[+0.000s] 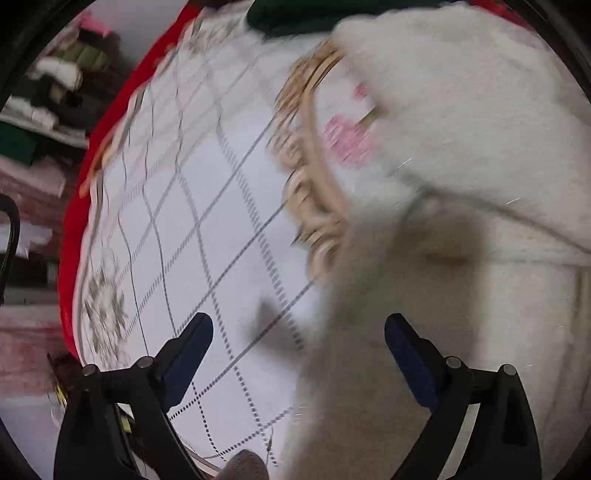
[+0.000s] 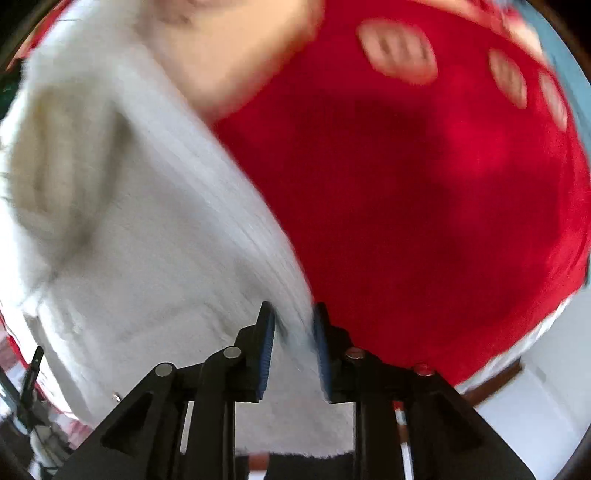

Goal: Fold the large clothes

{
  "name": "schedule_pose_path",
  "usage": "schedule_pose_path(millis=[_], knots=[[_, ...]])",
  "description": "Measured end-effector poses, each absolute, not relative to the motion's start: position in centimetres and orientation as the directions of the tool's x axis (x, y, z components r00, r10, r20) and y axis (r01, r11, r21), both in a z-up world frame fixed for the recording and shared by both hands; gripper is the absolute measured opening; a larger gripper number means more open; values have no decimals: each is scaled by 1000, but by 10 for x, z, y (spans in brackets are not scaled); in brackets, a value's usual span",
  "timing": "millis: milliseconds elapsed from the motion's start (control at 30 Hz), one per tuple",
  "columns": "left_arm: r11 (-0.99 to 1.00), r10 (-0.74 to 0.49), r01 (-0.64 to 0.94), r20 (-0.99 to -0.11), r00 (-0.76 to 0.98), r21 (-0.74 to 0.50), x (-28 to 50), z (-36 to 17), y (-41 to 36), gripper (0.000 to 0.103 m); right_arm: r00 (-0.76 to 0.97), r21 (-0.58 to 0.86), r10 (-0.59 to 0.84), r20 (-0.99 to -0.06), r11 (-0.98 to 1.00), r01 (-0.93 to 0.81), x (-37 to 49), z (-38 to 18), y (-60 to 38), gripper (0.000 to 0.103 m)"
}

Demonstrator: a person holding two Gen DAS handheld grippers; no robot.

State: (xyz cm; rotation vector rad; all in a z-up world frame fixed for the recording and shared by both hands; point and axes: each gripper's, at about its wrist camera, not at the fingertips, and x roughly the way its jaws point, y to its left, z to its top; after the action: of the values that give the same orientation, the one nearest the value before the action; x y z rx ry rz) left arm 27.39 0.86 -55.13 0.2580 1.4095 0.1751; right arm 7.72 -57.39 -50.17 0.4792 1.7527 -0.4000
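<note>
A large white fluffy garment (image 1: pixel 461 155) lies on a white tablecloth with a grey grid (image 1: pixel 192 206) and fills the right side of the left wrist view. My left gripper (image 1: pixel 299 347) is open and empty, its right finger over the garment's edge and its left finger over the cloth. In the right wrist view the same white garment (image 2: pixel 122 229) hangs on the left, with a ribbed edge running down between the fingers. My right gripper (image 2: pixel 293 347) is shut on that ribbed edge. Both views are blurred by motion.
A red cover (image 2: pixel 424 192) with pale oval patterns fills the right of the right wrist view; its red edge (image 1: pixel 74 206) borders the tablecloth. A dark green cloth (image 1: pixel 295 14) lies at the far end. Shelves with piled clothes (image 1: pixel 55 81) stand beyond the left edge.
</note>
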Motion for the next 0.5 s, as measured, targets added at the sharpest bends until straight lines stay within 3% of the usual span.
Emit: schedule_pose_path(millis=[100,200,267,300,333,400,500], knots=[[945,299,66,-925,233,322,290,-545,-17,95,-81,3,42,-996,903,431,119,-481,-557,65],[922,349,78,-903,252,379,310,-561,-29,95,-38,-27,-15,-999,940,341,158,-489,-543,66],[893,418,62,-873,250,445,325,-578,-31,95,-44,-41,-30,-999,961,273,180,-507,-534,62],[889,436,42,-870,232,457,333,-589,-30,95,-47,-56,-45,-998,966,251,187,-512,-530,33],[885,451,13,-865,221,465,339,-594,-26,100,-34,-67,-60,-998,966,248,191,-514,-530,21],[898,431,-9,-877,215,439,347,-597,-17,103,-5,-71,-74,-997,938,339,196,-522,-530,21],[898,427,7,-878,218,439,346,-594,-19,103,-15,17,28,-999,859,511,178,-524,-582,22]])
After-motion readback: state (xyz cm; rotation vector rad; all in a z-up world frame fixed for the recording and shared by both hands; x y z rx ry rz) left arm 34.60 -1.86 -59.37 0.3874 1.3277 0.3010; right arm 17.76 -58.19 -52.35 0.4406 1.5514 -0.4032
